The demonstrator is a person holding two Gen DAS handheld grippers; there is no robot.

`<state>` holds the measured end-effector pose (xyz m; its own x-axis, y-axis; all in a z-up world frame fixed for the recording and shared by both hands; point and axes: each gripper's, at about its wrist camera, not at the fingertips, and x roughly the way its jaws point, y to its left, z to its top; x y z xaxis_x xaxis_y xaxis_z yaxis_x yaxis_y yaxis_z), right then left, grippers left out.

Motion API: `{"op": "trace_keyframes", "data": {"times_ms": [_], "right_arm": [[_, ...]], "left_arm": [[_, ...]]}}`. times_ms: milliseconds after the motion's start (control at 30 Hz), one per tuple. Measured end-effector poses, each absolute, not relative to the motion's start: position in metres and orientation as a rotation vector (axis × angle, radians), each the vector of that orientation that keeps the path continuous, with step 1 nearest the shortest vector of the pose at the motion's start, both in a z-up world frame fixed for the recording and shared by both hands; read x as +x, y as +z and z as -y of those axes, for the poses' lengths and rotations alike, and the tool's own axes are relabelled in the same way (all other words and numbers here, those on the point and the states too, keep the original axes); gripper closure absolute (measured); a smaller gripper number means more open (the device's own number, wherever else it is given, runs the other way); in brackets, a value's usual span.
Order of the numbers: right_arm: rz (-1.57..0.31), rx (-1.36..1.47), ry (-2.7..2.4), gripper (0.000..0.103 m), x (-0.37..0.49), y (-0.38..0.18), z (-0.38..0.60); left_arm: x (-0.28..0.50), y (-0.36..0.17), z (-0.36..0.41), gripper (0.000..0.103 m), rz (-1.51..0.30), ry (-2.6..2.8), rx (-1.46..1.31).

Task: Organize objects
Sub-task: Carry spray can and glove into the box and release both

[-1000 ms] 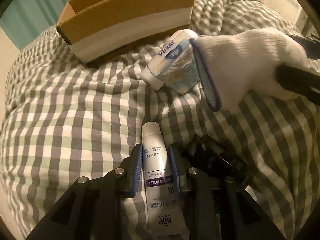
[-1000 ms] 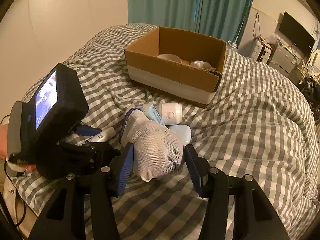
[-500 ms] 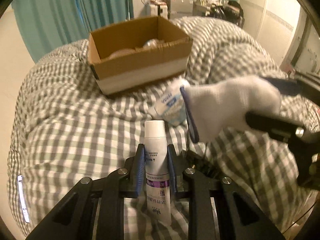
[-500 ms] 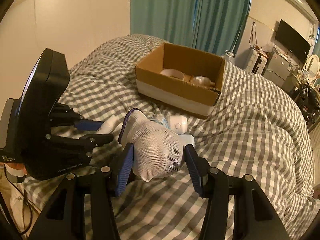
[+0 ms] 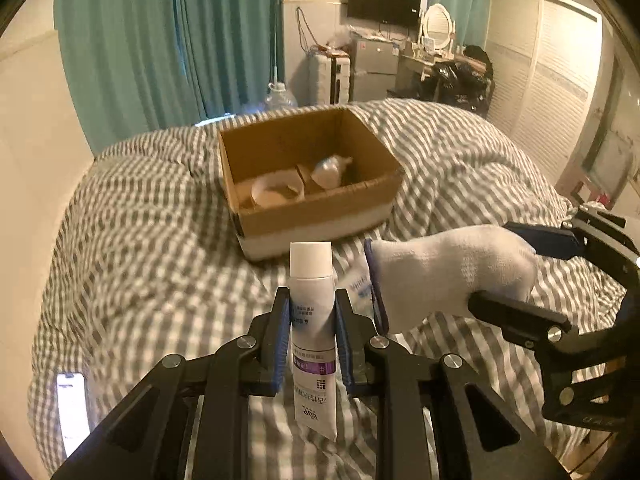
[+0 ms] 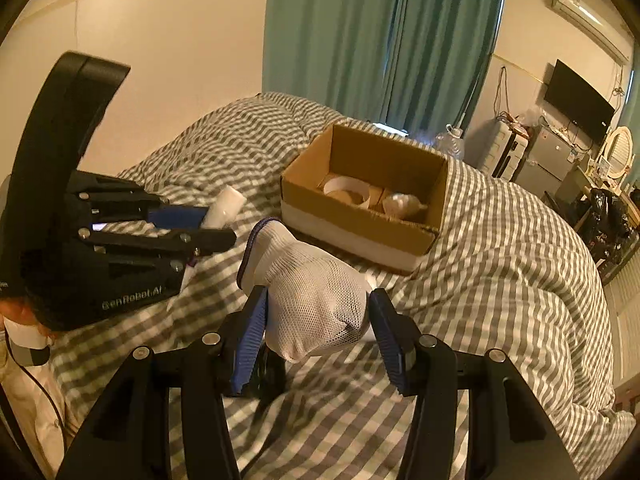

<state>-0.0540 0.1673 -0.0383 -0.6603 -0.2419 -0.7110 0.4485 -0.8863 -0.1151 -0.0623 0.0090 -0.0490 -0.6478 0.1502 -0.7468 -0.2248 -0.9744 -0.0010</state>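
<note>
My left gripper is shut on a white tube with a purple band, held above the checked bed. The tube's cap also shows in the right wrist view. My right gripper is shut on a white knit glove, also lifted; the glove shows in the left wrist view at the right. An open cardboard box sits ahead on the bed, holding a tape roll and a clear wrapped item. The box also shows in the right wrist view.
A Vinda tissue pack lies on the checked duvet behind the glove, mostly hidden. A lit phone lies at the bed's left edge. Teal curtains, a TV and furniture stand beyond the bed.
Both grippers have risen from the bed with the tube and the glove. The box interior has come into view. The tissue pack stayed on the bed.
</note>
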Motion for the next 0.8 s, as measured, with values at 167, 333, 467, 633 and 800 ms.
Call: {"op": "trace_keyframes", "data": {"times_ms": [167,333,467,633,800], "right_arm": [[-0.39,0.995,-2.549,0.052,-0.076,-0.026,-0.167],[-0.398,0.947,-2.594,0.052,-0.112,-0.007,-0.168],[-0.404,0.916,-2.629,0.052,-0.148,0.007,-0.167],[-0.413,0.917,-2.652,0.052,-0.197,0.012,-0.167],[-0.404,0.952,-2.652,0.052,-0.247,0.003,-0.168]], "left_arm": [[-0.086,-0.036,-0.01,0.082,-0.163,2.695,-1.167],[-0.116,-0.02,-0.013,0.082,-0.18,2.71,-1.127],[-0.15,-0.011,-0.014,0.082,-0.18,2.727,-1.109],[-0.195,-0.008,-0.013,0.082,-0.186,2.736,-1.101],[-0.236,-0.02,-0.012,0.082,-0.197,2.726,-1.132]]}}
